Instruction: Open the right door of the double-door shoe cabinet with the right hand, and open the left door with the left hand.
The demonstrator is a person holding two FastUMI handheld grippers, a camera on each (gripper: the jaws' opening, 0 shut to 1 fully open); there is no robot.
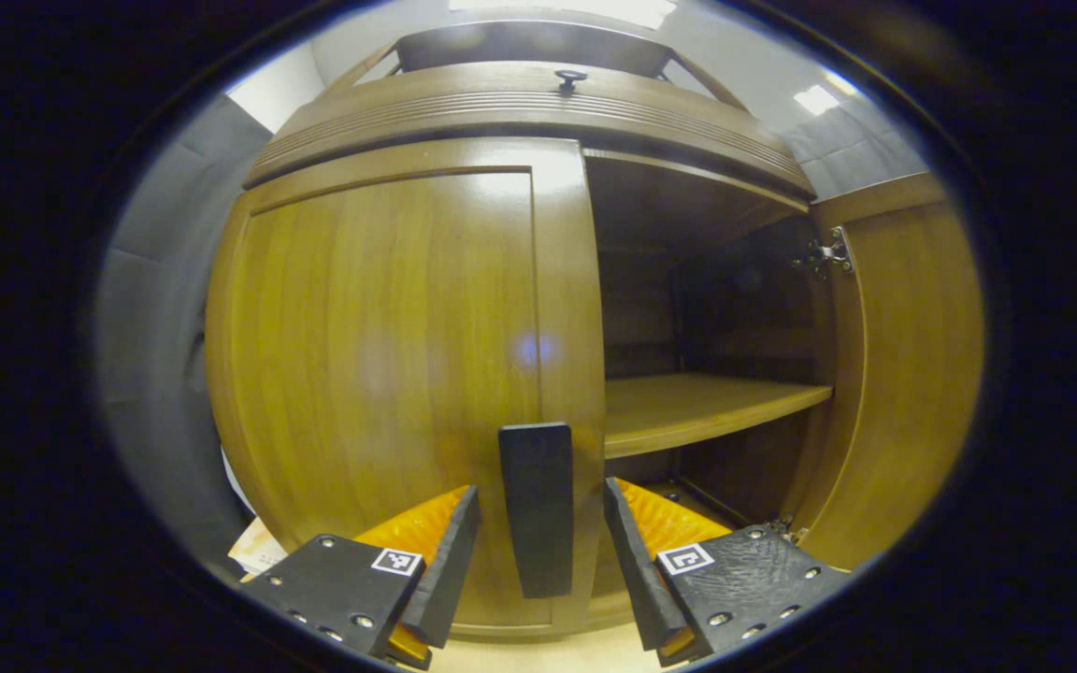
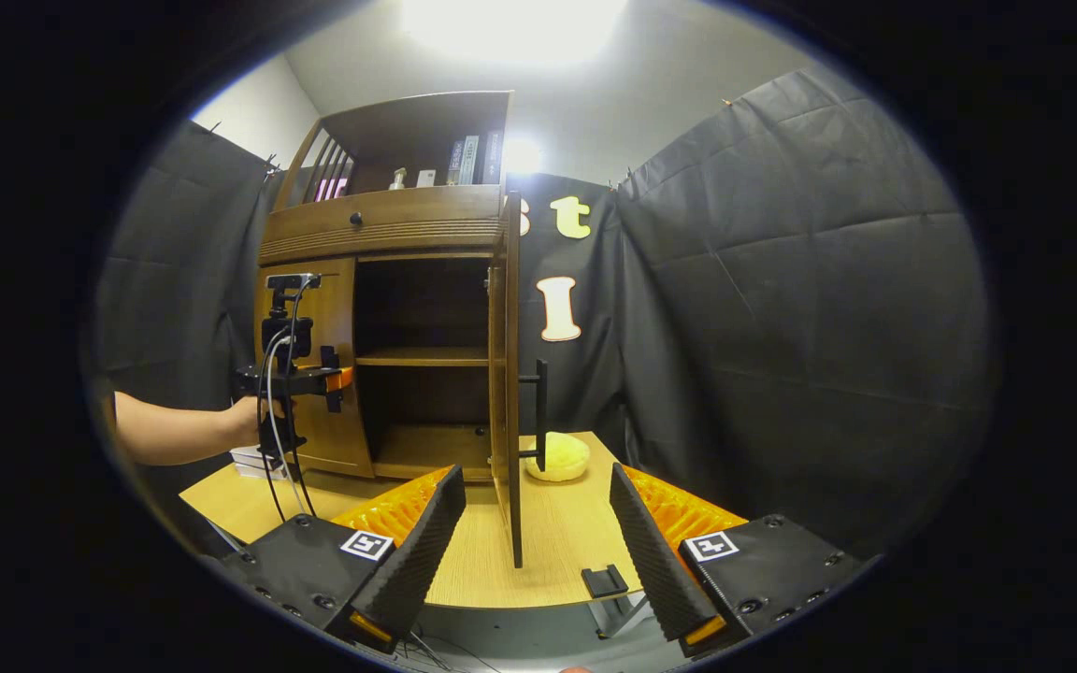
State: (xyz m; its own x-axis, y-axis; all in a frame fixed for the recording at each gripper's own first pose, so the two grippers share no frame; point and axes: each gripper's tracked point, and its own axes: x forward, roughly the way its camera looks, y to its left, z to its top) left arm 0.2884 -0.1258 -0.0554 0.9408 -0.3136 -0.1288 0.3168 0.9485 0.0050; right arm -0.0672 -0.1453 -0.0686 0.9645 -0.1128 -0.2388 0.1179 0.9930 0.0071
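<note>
In the left gripper view, the left claw (image 1: 540,551) stands open, its two fingers set to either side of the left door's handle (image 1: 536,509) with a gap on each side, so neither finger presses on it. The handle is a dark upright bar fixed near the door's free edge. Just beyond it, straight ahead, the left door (image 1: 389,374) is shut, flat against the cabinet front. Ahead and to the right of this claw the cabinet stands open, with a wooden shelf (image 1: 707,407) across the dark interior. Farther right, the right door (image 1: 903,374) is swung out, its metal hinge (image 1: 828,254) showing near the top. Above the doors runs a drawer front with a small knob (image 1: 569,78).

In the right gripper view, the right claw (image 2: 534,533) is open and holds nothing; it hangs over the near edge of the table (image 2: 557,551). Directly ahead of it the right door is seen edge-on, opened well out from the shoe cabinet (image 2: 389,234), its dark bar handle (image 2: 540,411) facing right. Just past that handle a yellow, rounded object (image 2: 557,458) lies on the table. Ahead to the left, a hand (image 2: 249,421) holds the left claw up at the shut left door. Books (image 2: 473,159) stand on the cabinet's top shelf.
</note>
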